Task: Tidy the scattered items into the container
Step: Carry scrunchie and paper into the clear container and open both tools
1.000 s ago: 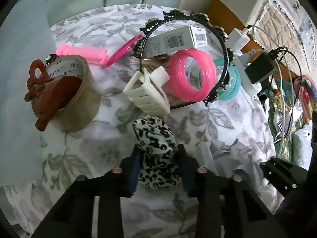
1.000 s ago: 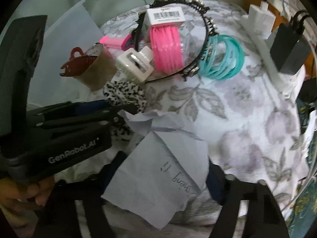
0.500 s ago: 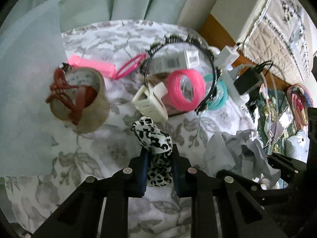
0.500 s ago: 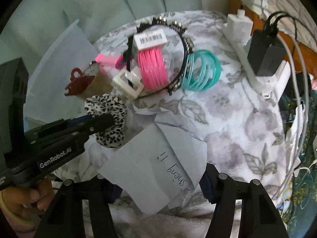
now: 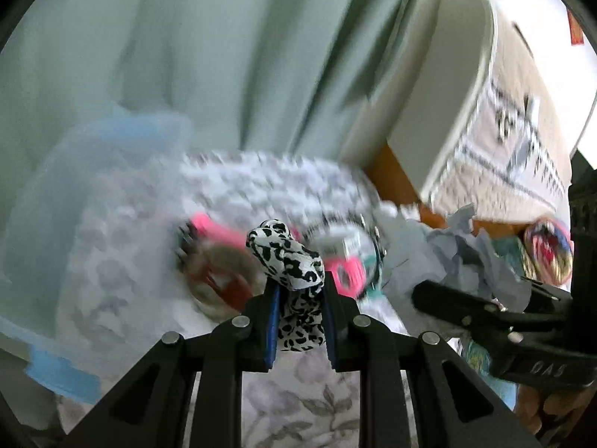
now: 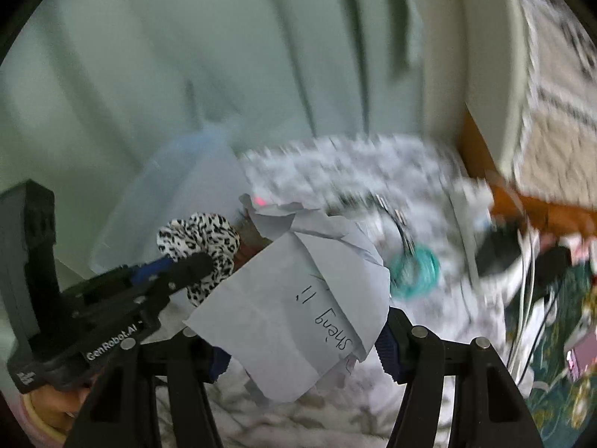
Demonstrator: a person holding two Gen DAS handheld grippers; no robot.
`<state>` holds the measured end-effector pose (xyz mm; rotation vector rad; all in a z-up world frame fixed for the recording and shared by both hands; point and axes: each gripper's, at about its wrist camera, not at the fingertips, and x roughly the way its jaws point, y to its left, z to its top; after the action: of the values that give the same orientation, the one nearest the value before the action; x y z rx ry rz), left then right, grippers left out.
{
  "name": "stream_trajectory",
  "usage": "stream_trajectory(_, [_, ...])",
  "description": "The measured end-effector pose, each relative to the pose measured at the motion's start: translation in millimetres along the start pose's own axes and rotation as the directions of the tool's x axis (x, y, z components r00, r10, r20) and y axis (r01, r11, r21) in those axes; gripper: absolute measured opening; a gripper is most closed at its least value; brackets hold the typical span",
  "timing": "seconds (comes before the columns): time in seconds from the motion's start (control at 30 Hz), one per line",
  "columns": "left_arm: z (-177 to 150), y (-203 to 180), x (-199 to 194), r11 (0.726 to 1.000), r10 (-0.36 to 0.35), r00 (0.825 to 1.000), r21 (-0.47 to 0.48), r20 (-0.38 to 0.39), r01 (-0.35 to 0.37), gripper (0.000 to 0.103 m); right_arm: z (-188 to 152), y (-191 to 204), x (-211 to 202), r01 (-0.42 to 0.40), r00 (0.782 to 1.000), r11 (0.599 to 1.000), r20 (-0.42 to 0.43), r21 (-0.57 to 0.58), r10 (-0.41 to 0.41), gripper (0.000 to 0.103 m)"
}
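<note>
The left gripper [image 5: 300, 321] clamps a leopard-print scrunchie [image 5: 289, 261]; the right gripper [image 6: 298, 347] pinches crumpled paper [image 6: 294, 313] above the blurred floral cloth [image 6: 429, 321].

Your work surface is a floral grey-and-white cloth [image 5: 321, 403], badly motion-blurred in both views. On it you have a tape roll [image 5: 220, 280] with a red-brown clip in it, pink bangles [image 5: 347, 272], a black headband [image 6: 395, 220], teal bangles [image 6: 414, 268]. A translucent container [image 6: 179, 201] sits at its left edge. Chargers and cables [image 6: 522, 261] lie at its right.
</note>
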<state>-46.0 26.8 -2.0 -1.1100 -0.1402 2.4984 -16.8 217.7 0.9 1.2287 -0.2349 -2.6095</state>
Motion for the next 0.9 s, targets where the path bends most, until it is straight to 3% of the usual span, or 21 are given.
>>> stream_trajectory(0.17, [22.1,31.6,-41.3,0.996,0.075,0.992,-0.047,0.104,-0.070,0.021,35.9,48.2,-19.2,-0.055,0.993,0.995,0.103,-0.086,0.064,0.066])
stream_trajectory(0.37, [33.2,75.1,-75.6,0.980,0.170,0.970,-0.136,0.171,-0.147,0.021,65.4,99.8,-25.1,-0.122,0.977,0.976,0.149,-0.180,0.150,0.066])
stream_trajectory(0.6, [29.5,120.8,-96.0,0.951,0.249,0.951,-0.233,0.184,-0.204,0.021,80.2,147.6,-7.2,-0.185,0.970,0.945,0.106,-0.270,0.220,0.066])
stream_trajectory(0.9, [22.9,160.6,-91.0,0.919,0.296,0.944,-0.311,0.144,-0.241,0.021,86.4,191.4,37.3,-0.224,0.971,0.916,0.009,-0.333,0.241,0.066])
